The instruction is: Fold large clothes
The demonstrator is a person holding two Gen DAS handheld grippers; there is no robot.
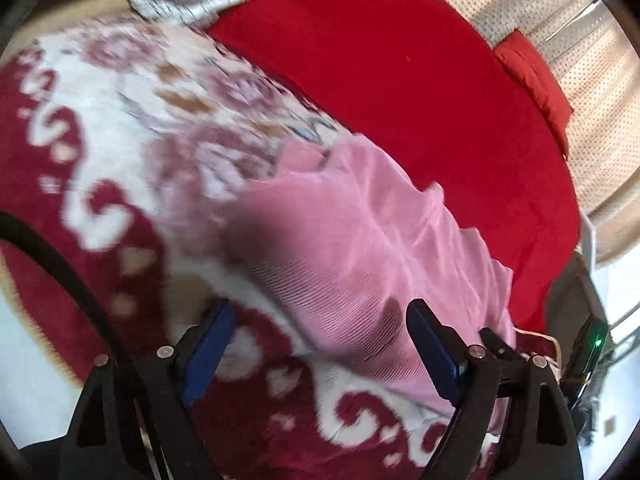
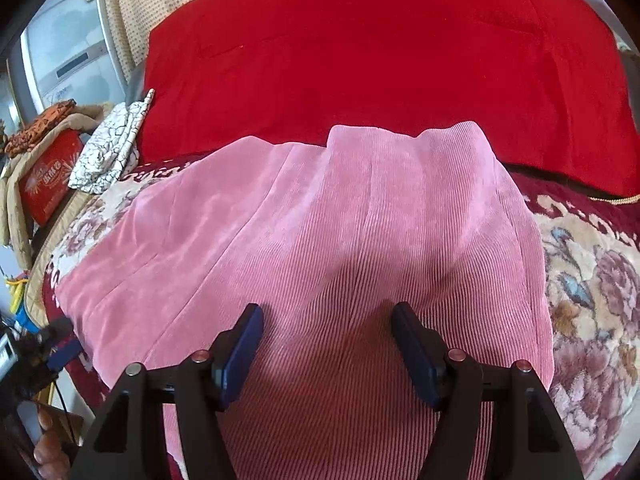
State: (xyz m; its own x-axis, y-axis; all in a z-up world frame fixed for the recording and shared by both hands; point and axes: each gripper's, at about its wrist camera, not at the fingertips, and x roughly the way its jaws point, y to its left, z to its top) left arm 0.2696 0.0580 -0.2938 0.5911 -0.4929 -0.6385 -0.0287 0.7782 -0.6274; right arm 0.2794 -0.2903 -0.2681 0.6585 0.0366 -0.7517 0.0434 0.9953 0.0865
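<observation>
here, starting on the left, the left gripper hangs with its jaws spread wide and nothing between the pads; it has hold of nothing. under its left finger lies only the floral blanket, while the pink corduroy garment begins under its right finger and runs away ahead and to the right of it, toward the red cushion. so the garment's near edge sits just off-centre to this tool's right.

moving right, the right gripper is also parted, a little less widely, pads clear of the cloth as far as the view shows, gripping nothing. the pink corduroy garment lies directly beneath and ahead of it, its long axis running straight forward from the jaws to the red cushion, with a flap spreading out to the tool's left.

judging by this, the right hand is the one already centred over the cloth; the left would need to shift rightward to meet an edge.
</observation>
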